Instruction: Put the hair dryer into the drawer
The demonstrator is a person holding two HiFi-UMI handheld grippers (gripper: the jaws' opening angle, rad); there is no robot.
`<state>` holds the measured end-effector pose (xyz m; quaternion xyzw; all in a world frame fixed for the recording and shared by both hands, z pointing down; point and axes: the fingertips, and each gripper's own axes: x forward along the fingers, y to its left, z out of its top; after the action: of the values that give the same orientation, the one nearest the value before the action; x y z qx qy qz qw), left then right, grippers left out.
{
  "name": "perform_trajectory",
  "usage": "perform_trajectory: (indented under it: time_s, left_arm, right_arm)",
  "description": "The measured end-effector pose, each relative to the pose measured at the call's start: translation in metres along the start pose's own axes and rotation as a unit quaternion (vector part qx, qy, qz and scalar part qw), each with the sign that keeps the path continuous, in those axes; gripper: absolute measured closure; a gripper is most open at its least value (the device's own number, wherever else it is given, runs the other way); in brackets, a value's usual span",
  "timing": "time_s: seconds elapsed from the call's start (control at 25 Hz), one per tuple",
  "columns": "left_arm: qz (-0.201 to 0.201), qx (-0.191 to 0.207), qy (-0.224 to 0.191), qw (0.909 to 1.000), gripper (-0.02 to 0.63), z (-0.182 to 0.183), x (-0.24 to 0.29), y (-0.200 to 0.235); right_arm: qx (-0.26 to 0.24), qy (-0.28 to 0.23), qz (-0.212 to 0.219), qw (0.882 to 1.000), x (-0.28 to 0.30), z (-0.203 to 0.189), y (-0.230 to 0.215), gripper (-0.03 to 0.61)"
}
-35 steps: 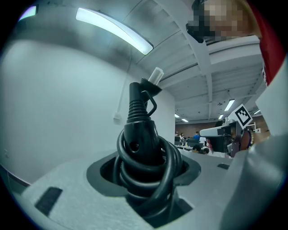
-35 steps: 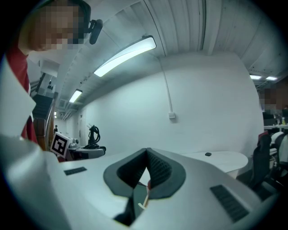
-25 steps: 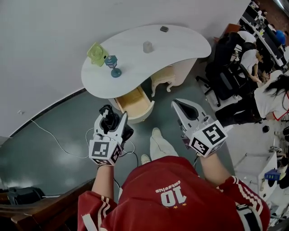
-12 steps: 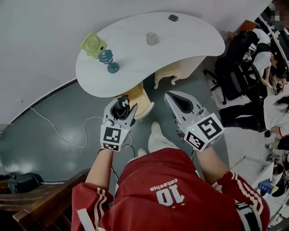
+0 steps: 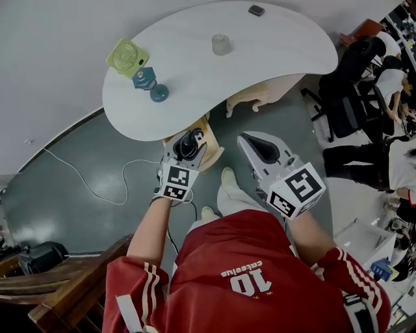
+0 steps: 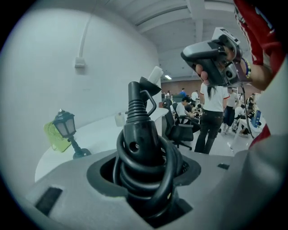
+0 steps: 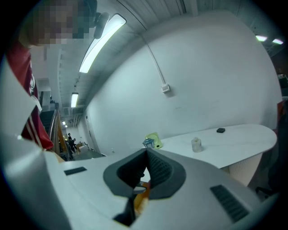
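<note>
Left gripper (image 5: 189, 138) lowered toward drawer (image 5: 212, 139); hair dryer (image 6: 141, 148) black, cord coiled.

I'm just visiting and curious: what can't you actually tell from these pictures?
Inside of the drawer: head view, covered by the left claw and the hair dryer.
Hair dryer's blowing end: left gripper view, sunk behind the claw; only handle and wound cord show.
Small dark thing on the table: too small to name.

the black plastic hair dryer (image 6: 136, 134) looks smooth, slightly shiny; its wound black cord (image 6: 167, 176) rubbery; the left gripper (image 5: 190, 139) is matt grey plastic; the far white kidney-shaped table top (image 5: 273, 55) smooth, matt; the dark floor (image 5: 78, 214) glossy; the pale drawer (image 5: 212, 140) bare wood
</note>
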<state>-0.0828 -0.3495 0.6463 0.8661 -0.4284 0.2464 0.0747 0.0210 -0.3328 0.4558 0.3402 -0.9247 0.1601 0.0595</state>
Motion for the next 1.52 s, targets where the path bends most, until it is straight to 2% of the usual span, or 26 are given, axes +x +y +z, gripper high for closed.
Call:
perform_trajectory:
  time_s: [0.28,0.64,0.8,1.0,1.12,1.52]
  left_arm:
    - [-0.012,0.009,0.061,0.9980,0.357,-0.046,0.043,-0.003]
    - [-0.023,0.014,0.128,0.9914,0.357,-0.102,0.092,-0.004]
    - [-0.015,-0.001,0.161,0.9869,0.356,-0.130,0.114,0.003]
    - [0.016,-0.041,0.209,0.9769,0.356,-0.169,0.129,0.016]
    - [0.030,-0.048,0.234,0.9706,0.354,-0.185,0.135,0.022]
    - [0.071,-0.106,0.306,0.9433,0.354,-0.232,0.150,0.038]
  right_arm:
    - [0.042,0.011,0.007,0.999,0.014,-0.019,-0.022,0.574]
    - [0.037,0.039,0.006,0.999,0.029,-0.037,-0.038,0.574]
    - [0.041,0.053,0.001,0.998,0.030,-0.046,-0.045,0.574]
    - [0.042,0.066,-0.003,0.997,0.030,-0.058,-0.051,0.574]
    - [0.046,0.072,-0.005,0.996,0.028,-0.062,-0.053,0.574]
    - [0.044,0.082,-0.016,0.996,0.026,-0.068,-0.060,0.574]
